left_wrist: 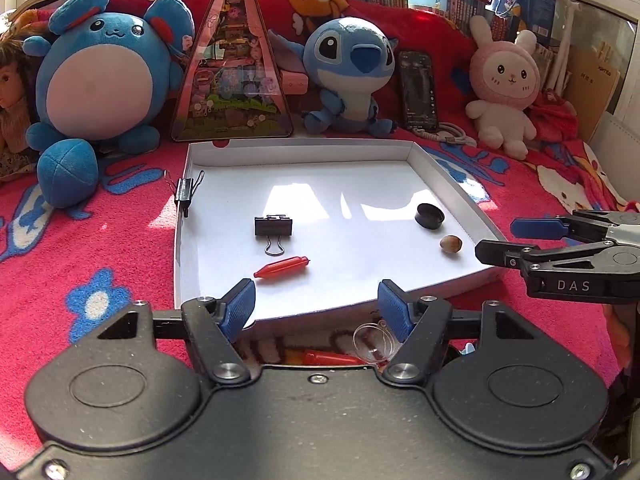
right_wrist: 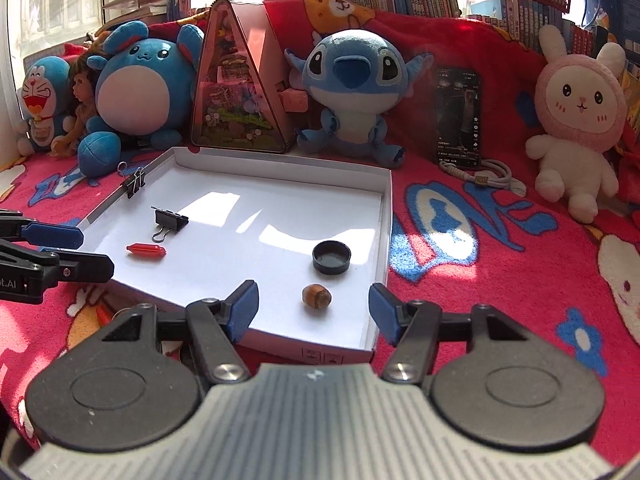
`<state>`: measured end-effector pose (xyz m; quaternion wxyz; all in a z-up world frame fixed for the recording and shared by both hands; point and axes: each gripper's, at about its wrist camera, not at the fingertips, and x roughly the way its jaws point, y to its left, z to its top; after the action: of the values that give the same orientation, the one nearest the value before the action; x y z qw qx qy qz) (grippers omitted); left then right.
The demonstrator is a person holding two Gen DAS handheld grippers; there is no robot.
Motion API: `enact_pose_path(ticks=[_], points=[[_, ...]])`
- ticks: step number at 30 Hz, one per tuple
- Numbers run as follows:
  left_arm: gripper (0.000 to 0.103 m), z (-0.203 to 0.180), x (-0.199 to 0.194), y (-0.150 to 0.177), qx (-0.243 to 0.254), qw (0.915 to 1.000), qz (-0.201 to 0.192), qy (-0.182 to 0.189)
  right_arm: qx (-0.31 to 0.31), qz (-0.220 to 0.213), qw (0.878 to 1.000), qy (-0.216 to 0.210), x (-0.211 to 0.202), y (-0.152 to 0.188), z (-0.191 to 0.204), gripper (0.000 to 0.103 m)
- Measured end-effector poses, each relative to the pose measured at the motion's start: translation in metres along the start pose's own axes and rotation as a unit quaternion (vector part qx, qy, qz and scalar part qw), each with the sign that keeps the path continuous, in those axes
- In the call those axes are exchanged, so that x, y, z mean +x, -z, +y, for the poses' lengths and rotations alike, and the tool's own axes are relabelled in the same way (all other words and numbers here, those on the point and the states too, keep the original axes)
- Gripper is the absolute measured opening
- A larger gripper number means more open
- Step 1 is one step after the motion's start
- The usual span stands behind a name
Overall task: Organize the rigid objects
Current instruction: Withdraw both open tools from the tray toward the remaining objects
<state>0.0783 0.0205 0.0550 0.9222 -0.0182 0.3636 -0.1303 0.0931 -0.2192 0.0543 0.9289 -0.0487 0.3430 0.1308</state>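
Left wrist view: the left tool [left_wrist: 316, 304] has its jaws apart and empty above the near edge of the white tray [left_wrist: 452, 184], which holds a binder clip [left_wrist: 273, 227], red float [left_wrist: 282, 267], black cap [left_wrist: 429, 216] and nut [left_wrist: 451, 244]. Right wrist view: the right tool [right_wrist: 313, 307] is likewise apart and empty at the tray's near right corner, just short of the nut [right_wrist: 317, 296].

White tray [left_wrist: 304, 152] on red blanket [left_wrist: 100, 240] holds binder clip [left_wrist: 273, 227], red plastic piece [left_wrist: 281, 267], black cap [left_wrist: 429, 216], nut [left_wrist: 451, 244]. Second clip [left_wrist: 185, 191] on tray's left wall. Left gripper [left_wrist: 316, 308] agape, empty, over near rim. Right gripper [left_wrist: 508, 240] at right edge.
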Motion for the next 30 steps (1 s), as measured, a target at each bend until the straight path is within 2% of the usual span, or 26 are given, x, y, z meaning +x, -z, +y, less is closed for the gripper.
enact_pose_path(ticks=[5, 10, 19, 21, 30], points=[[0.066, -0.008, -0.011, 0.017, 0.008, 0.9998, 0.013, 0.016, -0.031, -0.002, 0.999, -0.008, -0.009, 0.019, 0.012, 0.077], [0.064, -0.018, -0.019, 0.03, 0.021, 0.9993, 0.017, 0.025, -0.035, 0.001, 0.999, -0.012, -0.017, 0.033, 0.016, 0.079], [0.045, -0.028, -0.025, 0.045, 0.021, 0.9985, 0.025, 0.043, -0.044, 0.006, 0.999, -0.008, -0.024, 0.054, 0.018, 0.081], [0.037, -0.031, -0.025, 0.046, 0.028, 0.9985, 0.023, 0.04, -0.043, 0.009, 0.999, -0.007, -0.024, 0.058, 0.018, 0.081], [0.027, -0.038, -0.02, 0.055, 0.03, 0.9979, 0.032, 0.048, -0.048, 0.016, 0.999, -0.011, -0.026, 0.07, 0.021, 0.081]])
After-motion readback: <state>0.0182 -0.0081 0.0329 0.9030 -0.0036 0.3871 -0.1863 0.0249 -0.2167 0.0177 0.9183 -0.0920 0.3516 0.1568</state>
